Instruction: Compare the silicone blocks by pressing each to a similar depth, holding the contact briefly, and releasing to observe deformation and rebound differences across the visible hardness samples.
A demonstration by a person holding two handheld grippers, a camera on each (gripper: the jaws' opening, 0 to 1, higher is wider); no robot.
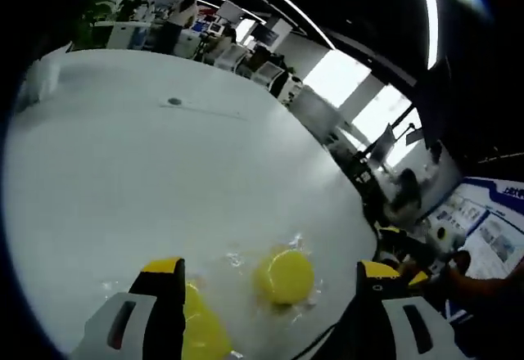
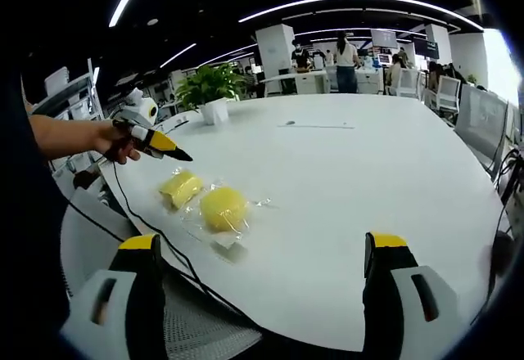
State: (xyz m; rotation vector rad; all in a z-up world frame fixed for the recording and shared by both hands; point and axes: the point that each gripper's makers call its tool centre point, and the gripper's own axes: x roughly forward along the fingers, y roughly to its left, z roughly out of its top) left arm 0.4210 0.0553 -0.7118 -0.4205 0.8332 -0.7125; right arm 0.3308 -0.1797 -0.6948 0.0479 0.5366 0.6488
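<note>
- Lying near one edge of a big, rounded white worktop (image 2: pixel 344 180), two yellow silicone blocks sit close together with wide bare surface stretching beyond them.
- A black cable (image 2: pixel 147 221) runs along that near edge, passing just beside the blocks.
- The round block (image 2: pixel 223 208) is a bright yellow puck in a clear, crinkled wrapper; in the left gripper view it sits between the jaws (image 1: pixel 283 276).
- The flatter block (image 2: pixel 181 187) is a paler yellow slab, also wrapped, just beside the round one and partly behind the left jaw in the left gripper view (image 1: pixel 201 327).
- The left claw (image 2: pixel 168 149), held in a person's hand (image 2: pixel 115 141), hovers above the flatter block; its yellow-and-black tips are spread wide in its own view (image 1: pixel 270 274), grasping nothing.
- The right claw (image 2: pixel 262 249) is released too, jaws wide apart, short of both blocks.
- A potted plant (image 2: pixel 210 90) stands on the far side of the worktop.
- Behind it lies an open office with ceiling light strips, desks and standing people.
</note>
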